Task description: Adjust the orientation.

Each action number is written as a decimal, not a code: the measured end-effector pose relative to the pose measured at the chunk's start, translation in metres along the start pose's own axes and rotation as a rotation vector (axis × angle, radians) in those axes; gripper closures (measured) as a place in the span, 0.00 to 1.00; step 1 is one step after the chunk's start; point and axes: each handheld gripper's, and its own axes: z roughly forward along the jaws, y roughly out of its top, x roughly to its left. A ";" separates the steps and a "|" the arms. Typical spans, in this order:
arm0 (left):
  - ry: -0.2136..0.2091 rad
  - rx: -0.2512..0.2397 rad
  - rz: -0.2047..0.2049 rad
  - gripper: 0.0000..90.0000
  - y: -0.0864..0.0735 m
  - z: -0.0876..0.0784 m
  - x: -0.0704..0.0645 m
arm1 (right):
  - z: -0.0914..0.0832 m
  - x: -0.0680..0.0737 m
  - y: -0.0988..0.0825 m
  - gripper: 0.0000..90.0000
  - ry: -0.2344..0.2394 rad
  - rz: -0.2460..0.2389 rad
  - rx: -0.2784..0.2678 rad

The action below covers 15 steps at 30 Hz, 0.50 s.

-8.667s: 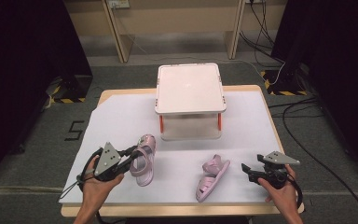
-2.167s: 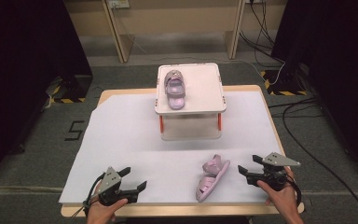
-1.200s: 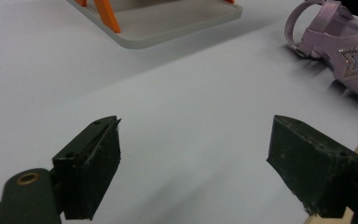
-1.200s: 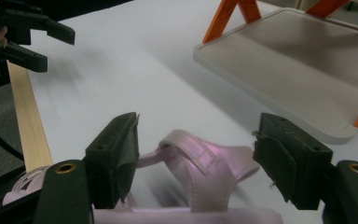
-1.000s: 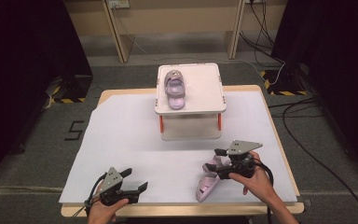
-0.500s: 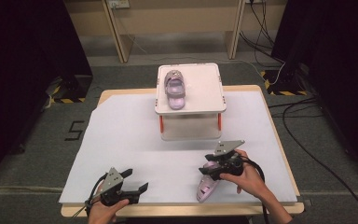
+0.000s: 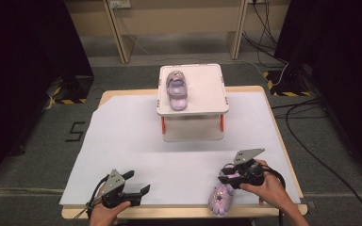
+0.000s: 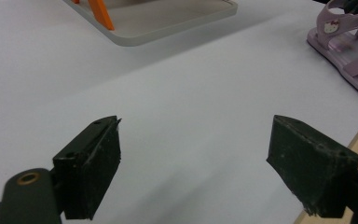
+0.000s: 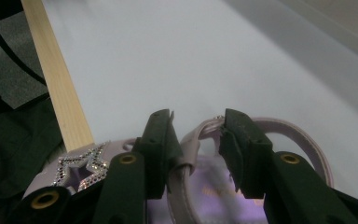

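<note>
Already one sandal (image 7: 176, 88) atop white stand (image 7: 210, 89)

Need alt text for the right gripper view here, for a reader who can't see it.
The right gripper, its two black jaws just closing, straddles the back strap of a pale purple sandal, a glittery star at its left. Beyond lie white paper and the table's wooden edge.

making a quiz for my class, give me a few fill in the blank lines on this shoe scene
1. One pink plastic sandal lies on top of the white square ____.
2. The other pink sandal lies at the table's near ____.
3. The right gripper has its jaws around that sandal's ____.
4. The left gripper holds ____.

Missing words: stand; edge; strap; nothing
</note>
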 end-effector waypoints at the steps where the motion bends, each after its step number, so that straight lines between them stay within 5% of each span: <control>1: 0.001 0.001 0.002 0.18 0.000 0.000 0.000 | -0.001 0.000 -0.002 0.70 0.000 0.005 -0.003; 3: 0.000 0.000 0.000 0.19 0.000 0.000 0.000 | -0.002 0.000 -0.005 0.70 -0.002 0.004 -0.014; 9: 0.000 -0.001 0.003 0.19 0.000 0.000 0.000 | -0.001 -0.005 -0.011 0.64 0.019 0.104 -0.023; 15: -0.001 0.002 0.005 0.19 0.000 0.001 0.000 | 0.003 -0.001 -0.010 0.69 0.000 0.097 0.016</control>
